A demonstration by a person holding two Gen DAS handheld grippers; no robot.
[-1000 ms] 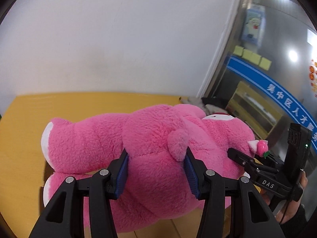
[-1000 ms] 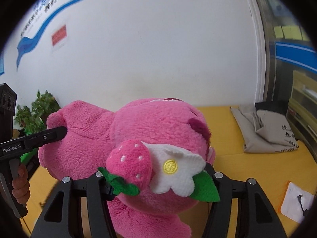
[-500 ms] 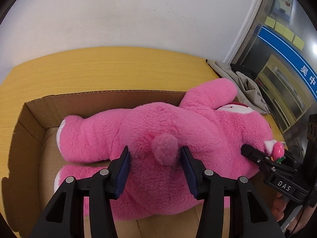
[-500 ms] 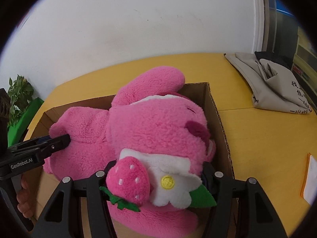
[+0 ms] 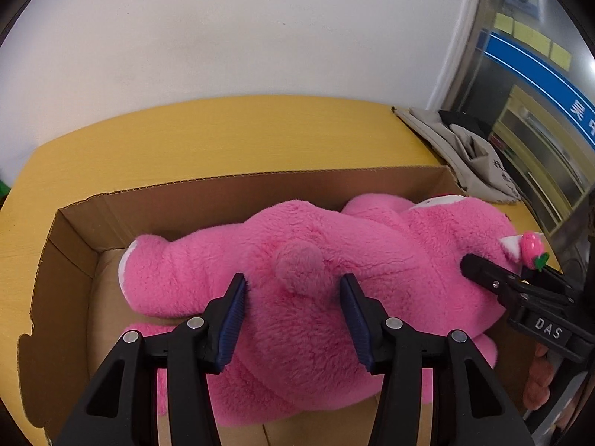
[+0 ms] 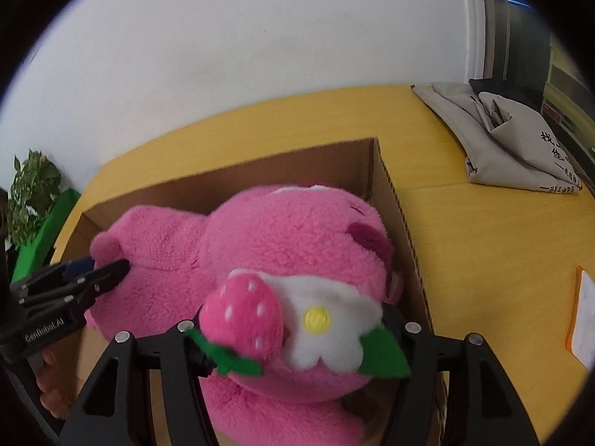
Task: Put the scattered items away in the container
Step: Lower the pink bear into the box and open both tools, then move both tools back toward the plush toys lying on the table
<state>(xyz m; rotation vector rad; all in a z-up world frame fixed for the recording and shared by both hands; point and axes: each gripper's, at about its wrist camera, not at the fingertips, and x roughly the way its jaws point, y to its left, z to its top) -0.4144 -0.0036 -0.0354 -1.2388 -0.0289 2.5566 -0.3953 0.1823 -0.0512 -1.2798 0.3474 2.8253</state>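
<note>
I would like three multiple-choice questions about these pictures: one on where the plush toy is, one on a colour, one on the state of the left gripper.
1. Where is the plush toy?
A. In the cardboard box
B. On the grey bag
C. On the floor

2. What colour is the middle of the toy's flower?
A. Blue
B. Yellow
C. Black

3. What is the left gripper doing?
A. Hanging open, far from the toy
B. Holding the bag
C. Pressing on the toy's body from both sides

Answers:
1 A: the box walls stand around the toy.
2 B: a yellow disc sits in the white petals.
3 C: both blue pads sink into the pink fur.
</note>
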